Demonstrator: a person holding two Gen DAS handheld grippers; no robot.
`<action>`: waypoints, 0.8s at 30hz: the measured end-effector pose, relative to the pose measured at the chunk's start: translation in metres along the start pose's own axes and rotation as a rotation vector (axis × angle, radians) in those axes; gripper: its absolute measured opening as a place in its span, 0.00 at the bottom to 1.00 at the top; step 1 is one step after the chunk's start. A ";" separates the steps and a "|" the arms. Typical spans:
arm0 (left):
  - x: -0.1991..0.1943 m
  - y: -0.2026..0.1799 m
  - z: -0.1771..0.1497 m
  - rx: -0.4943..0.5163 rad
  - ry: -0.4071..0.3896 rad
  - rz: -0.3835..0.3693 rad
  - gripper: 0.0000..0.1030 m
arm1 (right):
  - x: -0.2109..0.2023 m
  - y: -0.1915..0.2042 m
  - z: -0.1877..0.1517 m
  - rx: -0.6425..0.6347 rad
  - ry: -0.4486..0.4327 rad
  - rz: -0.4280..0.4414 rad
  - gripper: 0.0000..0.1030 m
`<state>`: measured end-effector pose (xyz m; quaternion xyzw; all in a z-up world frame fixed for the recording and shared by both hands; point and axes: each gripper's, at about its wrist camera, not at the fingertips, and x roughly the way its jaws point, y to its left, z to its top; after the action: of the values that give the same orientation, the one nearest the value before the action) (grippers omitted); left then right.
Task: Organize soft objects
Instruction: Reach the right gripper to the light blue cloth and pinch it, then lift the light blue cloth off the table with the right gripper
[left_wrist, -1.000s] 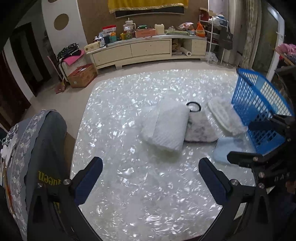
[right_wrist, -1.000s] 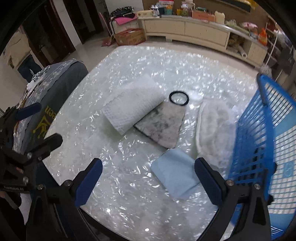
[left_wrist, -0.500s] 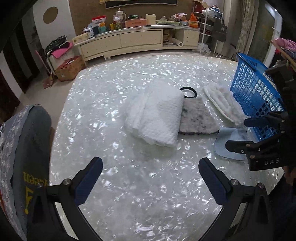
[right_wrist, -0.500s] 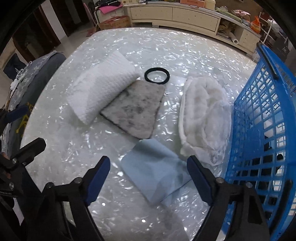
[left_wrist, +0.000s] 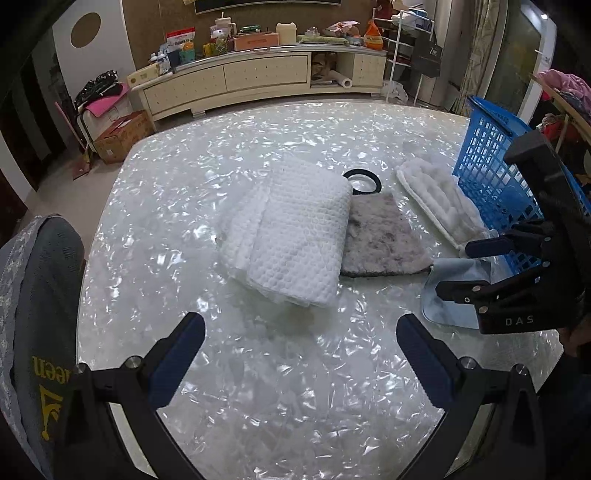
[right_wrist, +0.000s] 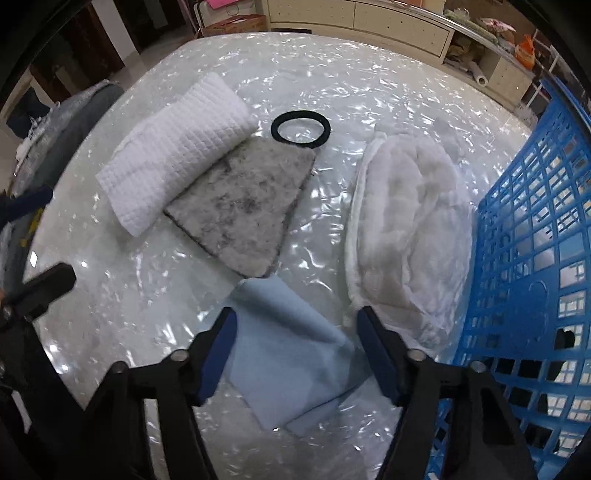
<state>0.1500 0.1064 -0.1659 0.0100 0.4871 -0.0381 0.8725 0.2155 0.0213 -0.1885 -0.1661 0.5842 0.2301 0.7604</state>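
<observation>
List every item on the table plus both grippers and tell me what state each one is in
white waffle towel: folded, overlapping the gray mat's edge
gray mat: flat
black hair tie: lying flat
fluffy white cloth: lying beside the basket
light blue cloth: folded, between the open right gripper's fingers
blue basket: upright
left gripper: open
right gripper: open

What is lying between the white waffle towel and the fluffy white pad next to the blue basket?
In the right wrist view, the grey furry mat lies between the white waffle towel and the fluffy white pad, with the black hair tie just behind it.
</observation>
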 end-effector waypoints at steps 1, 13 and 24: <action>0.001 0.000 0.000 -0.002 0.002 -0.001 1.00 | 0.000 0.000 -0.001 -0.009 -0.001 -0.005 0.47; -0.005 0.002 0.003 0.000 -0.008 -0.025 1.00 | -0.008 0.012 -0.017 -0.027 0.002 0.056 0.07; -0.012 0.014 0.025 0.119 -0.046 -0.109 1.00 | -0.049 0.016 -0.029 0.020 -0.053 0.100 0.07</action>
<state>0.1659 0.1194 -0.1427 0.0344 0.4635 -0.1144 0.8780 0.1728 0.0117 -0.1485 -0.1232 0.5738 0.2664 0.7646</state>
